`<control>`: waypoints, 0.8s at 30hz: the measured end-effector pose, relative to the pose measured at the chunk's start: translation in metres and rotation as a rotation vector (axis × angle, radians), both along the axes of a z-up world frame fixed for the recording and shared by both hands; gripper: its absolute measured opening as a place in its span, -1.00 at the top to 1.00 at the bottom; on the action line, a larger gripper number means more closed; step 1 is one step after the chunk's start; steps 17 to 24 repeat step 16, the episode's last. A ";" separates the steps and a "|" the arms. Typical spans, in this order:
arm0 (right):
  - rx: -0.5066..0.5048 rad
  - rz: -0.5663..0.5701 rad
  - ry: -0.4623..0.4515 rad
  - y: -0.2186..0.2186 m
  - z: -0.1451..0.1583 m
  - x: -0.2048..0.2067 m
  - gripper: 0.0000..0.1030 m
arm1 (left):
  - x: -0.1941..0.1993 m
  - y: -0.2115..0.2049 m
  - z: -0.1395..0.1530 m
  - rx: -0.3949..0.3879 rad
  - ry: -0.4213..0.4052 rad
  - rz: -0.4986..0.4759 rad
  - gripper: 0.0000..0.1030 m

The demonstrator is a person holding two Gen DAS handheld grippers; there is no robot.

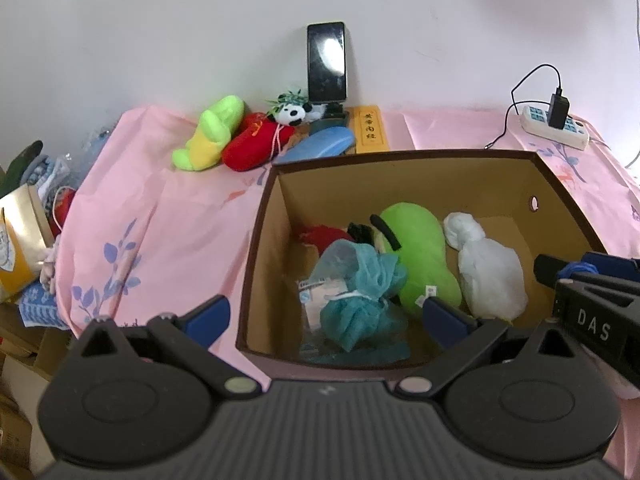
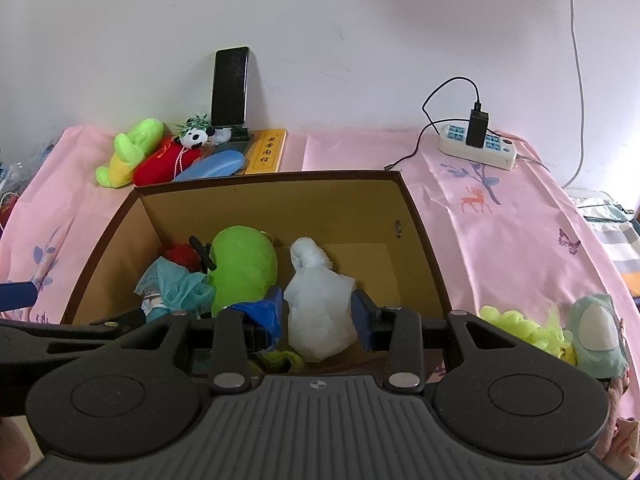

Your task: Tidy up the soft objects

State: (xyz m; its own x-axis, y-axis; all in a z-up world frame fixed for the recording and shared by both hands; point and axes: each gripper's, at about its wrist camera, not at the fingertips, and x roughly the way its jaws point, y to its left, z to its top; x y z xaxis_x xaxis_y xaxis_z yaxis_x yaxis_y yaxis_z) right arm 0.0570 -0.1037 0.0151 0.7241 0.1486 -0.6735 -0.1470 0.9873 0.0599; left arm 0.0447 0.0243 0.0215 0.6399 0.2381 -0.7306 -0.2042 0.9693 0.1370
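Left gripper point(image 1: 326, 318) was wide open, empty, hovering over the near-left corner of the box point(image 1: 256, 248), its fingers straddling the teal mesh puff point(image 1: 360, 292) without touching it. Box held, left to right: red plush point(image 1: 324, 236), teal puff, green plush point(image 1: 420, 256), white bag point(image 1: 488, 280). Right gripper point(image 2: 318, 316) was partly open around the white bag point(image 2: 320, 312), pads flanking it; couldn't tell if they were pressing it. Back left on the pink cloth point(image 2: 500, 240): green-yellow plush point(image 2: 128, 152), red pouch point(image 2: 164, 164), panda point(image 2: 196, 136), blue case point(image 2: 216, 164), phone point(image 2: 230, 86). Power strip point(image 2: 476, 148) sat at back right. Yellow-green puff point(image 2: 520, 328) and mint plush point(image 2: 596, 332) lay outside the box, near right.
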 end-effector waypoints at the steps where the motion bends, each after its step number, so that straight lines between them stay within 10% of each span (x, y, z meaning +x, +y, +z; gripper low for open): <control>1: 0.000 0.001 0.000 0.001 0.000 0.001 0.59 | 0.001 0.001 0.000 -0.003 -0.002 -0.001 -0.97; 24: -0.001 0.002 0.011 0.006 -0.002 0.018 0.58 | 0.014 0.004 -0.002 -0.027 -0.031 0.003 -0.97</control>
